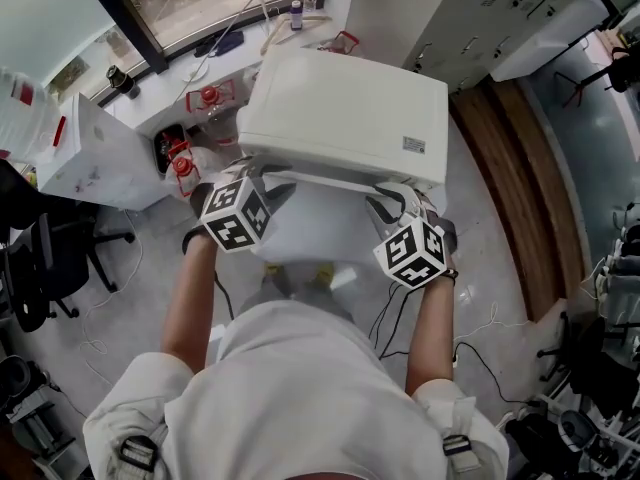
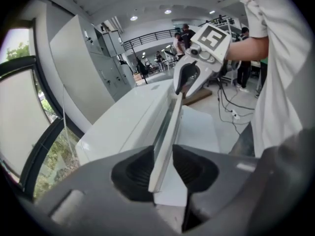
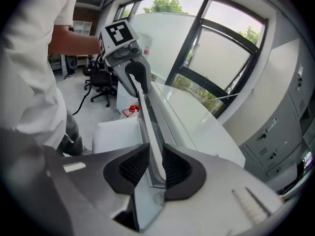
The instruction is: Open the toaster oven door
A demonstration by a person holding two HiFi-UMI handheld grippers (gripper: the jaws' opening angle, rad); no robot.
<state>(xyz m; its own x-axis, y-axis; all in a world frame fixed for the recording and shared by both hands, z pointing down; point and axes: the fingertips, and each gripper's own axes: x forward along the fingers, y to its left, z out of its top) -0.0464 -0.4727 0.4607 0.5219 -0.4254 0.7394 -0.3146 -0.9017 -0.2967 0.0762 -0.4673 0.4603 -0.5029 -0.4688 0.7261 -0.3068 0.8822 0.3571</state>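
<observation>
Toaster oven door [image 1: 320, 223] stands part open. My left tool [image 2: 165, 168] straddles its top edge, jaws apart; my right tool [image 3: 156, 163] is clamped on that edge.

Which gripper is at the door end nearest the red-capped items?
Left gripper: in the head view it's at the left end of the toaster oven door, right beside the red-capped items. The right gripper is at the far end.
</observation>
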